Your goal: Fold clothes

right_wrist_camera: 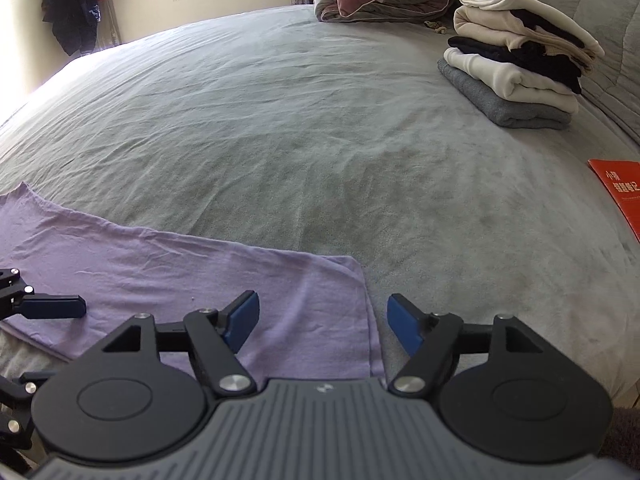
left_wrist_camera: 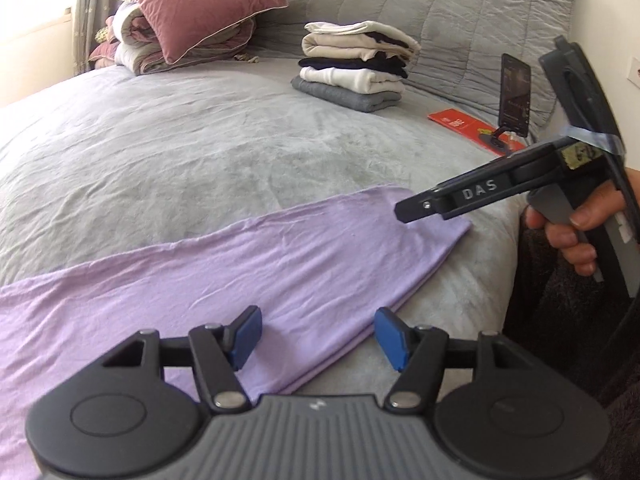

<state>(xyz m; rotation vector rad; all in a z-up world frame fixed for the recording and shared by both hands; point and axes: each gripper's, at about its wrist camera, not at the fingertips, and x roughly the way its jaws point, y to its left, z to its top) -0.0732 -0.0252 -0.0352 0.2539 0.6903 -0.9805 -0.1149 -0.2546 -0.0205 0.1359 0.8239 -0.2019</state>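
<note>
A lilac garment (left_wrist_camera: pixel 200 264) lies flat on the grey bed (left_wrist_camera: pixel 180 152), folded into a long band. My left gripper (left_wrist_camera: pixel 318 334) hovers open over the band's near edge with nothing between its blue pads (left_wrist_camera: pixel 246 332). In the right wrist view my right gripper (right_wrist_camera: pixel 322 326) stands open over the lilac garment's (right_wrist_camera: pixel 180 276) right end; its left pad is over cloth, its right pad over bare bed (right_wrist_camera: pixel 320 140). The right gripper (left_wrist_camera: pixel 408 212) also shows side-on in the left wrist view, above the far corner. The left gripper's finger (right_wrist_camera: pixel 60 307) enters at the left edge.
A stack of folded clothes (left_wrist_camera: pixel 356 66) (right_wrist_camera: pixel 516 60) sits at the back near the headboard. A pink pillow (left_wrist_camera: pixel 192 4) rests on rolled bedding. A red booklet (left_wrist_camera: pixel 468 126) (right_wrist_camera: pixel 620 196) and a phone on a stand (left_wrist_camera: pixel 516 94) lie to the right. A hand (left_wrist_camera: pixel 576 232) grips the right tool.
</note>
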